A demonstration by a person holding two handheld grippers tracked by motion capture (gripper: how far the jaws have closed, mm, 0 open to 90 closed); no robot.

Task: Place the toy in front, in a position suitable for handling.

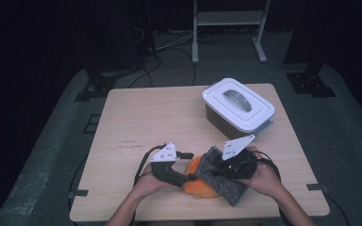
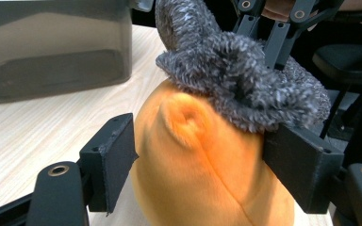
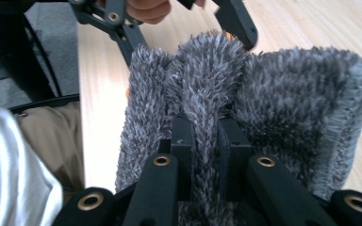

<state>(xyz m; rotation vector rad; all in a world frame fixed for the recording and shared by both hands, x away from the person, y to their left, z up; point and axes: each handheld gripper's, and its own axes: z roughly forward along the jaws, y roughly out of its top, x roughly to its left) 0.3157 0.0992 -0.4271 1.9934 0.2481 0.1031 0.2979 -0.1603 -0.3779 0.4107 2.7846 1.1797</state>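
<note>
While both tools grip cloths, the pale wooden table stands on grey floor in a dark room.

You have an orange plush under a grey cloth (flecked with paler fibres), both over a pale wood table. Your grippers' jaws are black, and the box lid is white.

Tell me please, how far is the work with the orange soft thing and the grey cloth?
Done: the grey cloth already lies over the orange soft thing. In hand: the left gripper holds the orange thing between its jaws, and the right gripper pinches a fold of the cloth. Left: the white-lidded box is closed, and nothing has gone in.
</note>
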